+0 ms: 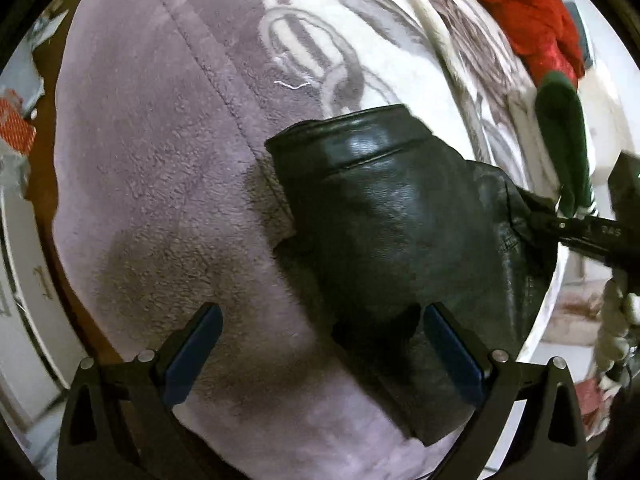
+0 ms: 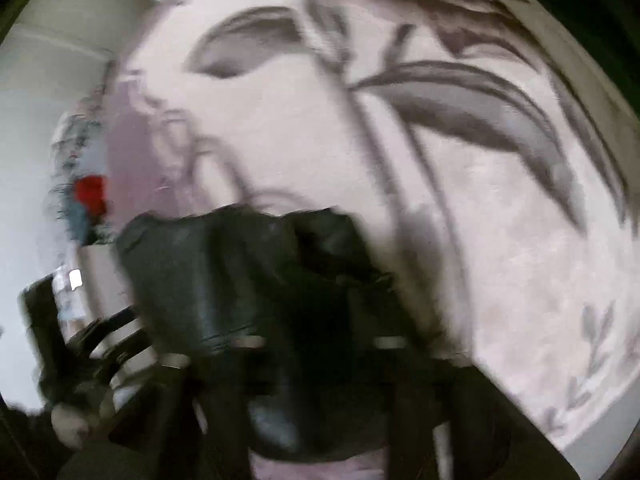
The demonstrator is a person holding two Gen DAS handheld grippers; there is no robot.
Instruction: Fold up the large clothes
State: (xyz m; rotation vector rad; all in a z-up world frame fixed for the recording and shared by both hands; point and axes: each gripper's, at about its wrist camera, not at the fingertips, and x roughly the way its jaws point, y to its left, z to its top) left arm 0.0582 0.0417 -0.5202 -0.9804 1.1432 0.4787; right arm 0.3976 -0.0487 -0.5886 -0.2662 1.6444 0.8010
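The left gripper has its jaws spread wide. Nothing is between its blue pads. It hangs over the blanket, with the black leather jacket partly under its right finger.

The right gripper is blurry in its own view. Its jaws look closed tight on a bunched part of the jacket. In the left view the right gripper comes in from the right edge and pinches the jacket's right end.

The jacket lies near the blanket's right edge. Its long side runs from the hemmed end, up in the middle of the blanket, down toward the near edge. A red cloth and a green cloth lie at the blanket's far right corner.
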